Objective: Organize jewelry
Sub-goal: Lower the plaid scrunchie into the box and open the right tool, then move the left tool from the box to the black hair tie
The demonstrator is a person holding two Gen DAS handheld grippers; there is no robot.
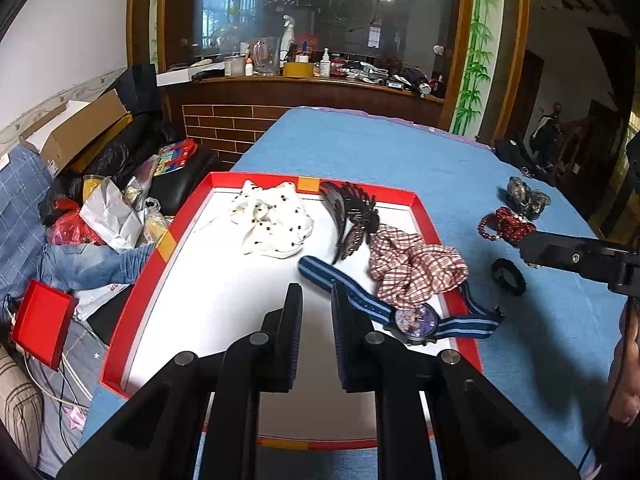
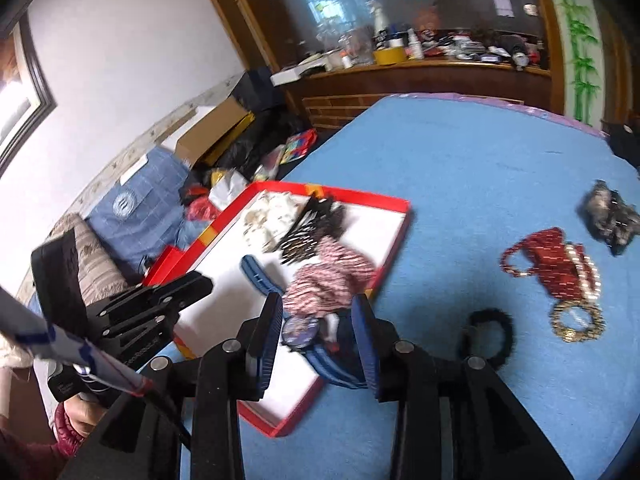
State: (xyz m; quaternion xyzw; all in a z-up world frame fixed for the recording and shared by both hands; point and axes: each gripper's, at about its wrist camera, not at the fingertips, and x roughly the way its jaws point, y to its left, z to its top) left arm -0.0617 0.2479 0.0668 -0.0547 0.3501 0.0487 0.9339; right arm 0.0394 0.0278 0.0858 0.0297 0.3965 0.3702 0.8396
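Four pieces fill the red tray, watch overhanging its rim

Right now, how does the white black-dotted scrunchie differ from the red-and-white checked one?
The white black-dotted fabric scrunchie lies alone near the red tray's far edge; the red-and-white checked fabric scrunchie sits by the right edge, draped over the blue striped watch. One is dotted, one checked. Both are crumpled fabric inside the tray.
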